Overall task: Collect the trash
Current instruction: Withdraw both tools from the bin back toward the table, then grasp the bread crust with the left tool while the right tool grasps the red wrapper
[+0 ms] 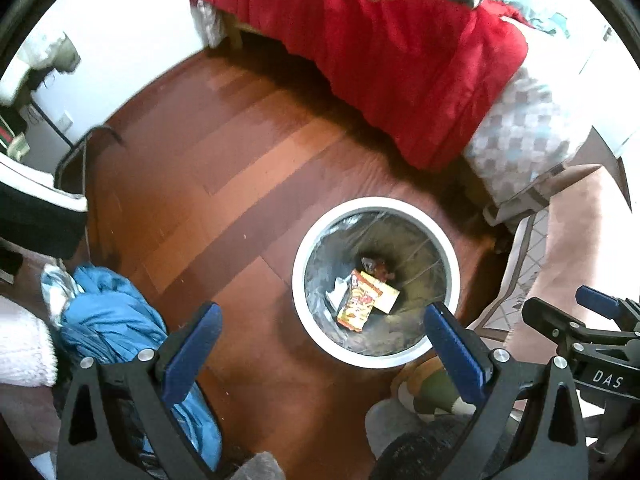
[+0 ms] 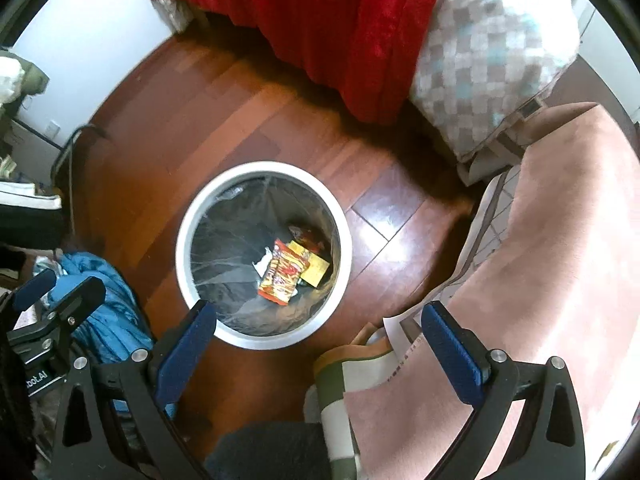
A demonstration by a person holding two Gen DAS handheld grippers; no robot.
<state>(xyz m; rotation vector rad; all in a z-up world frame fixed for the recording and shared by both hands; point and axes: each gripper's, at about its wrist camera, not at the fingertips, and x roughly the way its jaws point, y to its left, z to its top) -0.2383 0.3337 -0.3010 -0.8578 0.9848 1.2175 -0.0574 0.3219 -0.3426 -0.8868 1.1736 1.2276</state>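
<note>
A round white-rimmed trash bin with a clear liner stands on the wood floor. Inside lie an orange snack wrapper, a yellow packet, white paper and a dark wrapper. My left gripper hovers open over the bin's near rim, nothing between its blue pads. My right gripper is open too, empty, above the bin's near right edge. The right gripper shows in the left wrist view, the left gripper in the right wrist view.
A bed with a red blanket and checkered bedding lies beyond the bin. A pink rug is at right, a blue garment at left. A person's striped sock stands near the bin.
</note>
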